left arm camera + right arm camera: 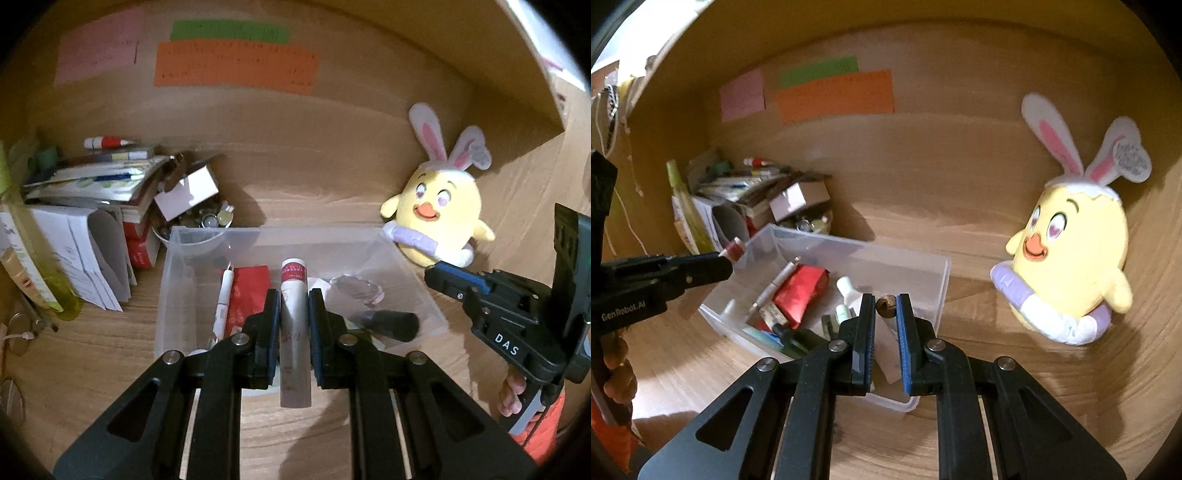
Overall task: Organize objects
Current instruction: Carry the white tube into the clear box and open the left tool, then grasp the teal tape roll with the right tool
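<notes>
My left gripper [294,295] is shut on a silver tube with a red cap [294,325] and holds it over the clear plastic bin [258,233]. The bin holds a white pen [224,299], a red packet [248,295] and a dark bottle [391,325]. My right gripper [885,301] is shut on a small brown nut-like object [885,305] above the bin's right end [942,280]. In the right wrist view the left gripper [724,264] shows with the tube's red cap [733,249] at its tip. The right gripper also shows in the left wrist view [443,275].
A yellow chick plush with bunny ears [439,214] [1071,254] leans against the back wall at the right. A pile of books, papers and a small box [110,199] sits left of the bin, with a yellow-green bottle [40,258]. Coloured notes [236,62] hang on the wall.
</notes>
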`<state>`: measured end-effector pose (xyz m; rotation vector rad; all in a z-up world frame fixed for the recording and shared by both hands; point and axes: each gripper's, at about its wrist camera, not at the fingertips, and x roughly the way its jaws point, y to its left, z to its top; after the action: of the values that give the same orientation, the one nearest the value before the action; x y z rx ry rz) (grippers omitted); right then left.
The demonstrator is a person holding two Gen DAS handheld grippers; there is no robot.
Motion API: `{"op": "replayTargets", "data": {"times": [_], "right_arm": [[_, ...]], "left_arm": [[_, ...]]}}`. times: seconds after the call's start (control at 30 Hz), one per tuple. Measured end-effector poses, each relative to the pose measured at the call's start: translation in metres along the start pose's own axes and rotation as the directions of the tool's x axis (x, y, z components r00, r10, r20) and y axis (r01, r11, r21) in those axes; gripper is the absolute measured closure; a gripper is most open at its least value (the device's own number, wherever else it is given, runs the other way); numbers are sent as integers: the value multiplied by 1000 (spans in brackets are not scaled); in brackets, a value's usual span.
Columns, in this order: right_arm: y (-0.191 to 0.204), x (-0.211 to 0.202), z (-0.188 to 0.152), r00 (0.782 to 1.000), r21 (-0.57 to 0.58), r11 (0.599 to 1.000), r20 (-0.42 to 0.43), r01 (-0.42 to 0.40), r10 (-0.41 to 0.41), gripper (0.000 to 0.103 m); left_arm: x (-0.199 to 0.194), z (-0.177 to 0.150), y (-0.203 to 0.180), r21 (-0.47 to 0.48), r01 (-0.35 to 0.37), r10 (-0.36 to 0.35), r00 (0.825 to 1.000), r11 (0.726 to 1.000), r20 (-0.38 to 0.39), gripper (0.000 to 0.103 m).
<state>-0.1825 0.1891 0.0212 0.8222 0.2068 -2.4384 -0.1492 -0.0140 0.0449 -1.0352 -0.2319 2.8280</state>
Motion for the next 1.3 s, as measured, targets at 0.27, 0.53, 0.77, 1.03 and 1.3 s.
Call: {"op": "replayTargets", "data": {"times": [0.27, 0.53, 0.77, 1.03, 1.3], "right_arm": [[-8, 32, -12, 996, 19, 1000, -84, 14, -13, 93], [-7, 46, -16, 993, 21, 1000, -122, 3, 0, 93], [-7, 46, -16, 990, 29, 999, -141, -14, 18, 90], [-6, 27, -14, 995, 23, 1000, -100, 13, -11, 75], [0, -14, -28, 997, 24, 999, -69, -32, 34, 69]], "left_arm": [[38, -6, 11, -8, 27, -28, 996, 1000, -88, 89], [59, -12, 15, -14, 33, -34, 990, 999, -137, 88], [51, -11, 15, -28, 58, -61, 989, 998, -131, 81], [22, -14, 1, 17, 43, -42, 996, 999, -77, 60], [-8, -22, 0, 28, 30, -30, 999, 999, -26, 49]]}}
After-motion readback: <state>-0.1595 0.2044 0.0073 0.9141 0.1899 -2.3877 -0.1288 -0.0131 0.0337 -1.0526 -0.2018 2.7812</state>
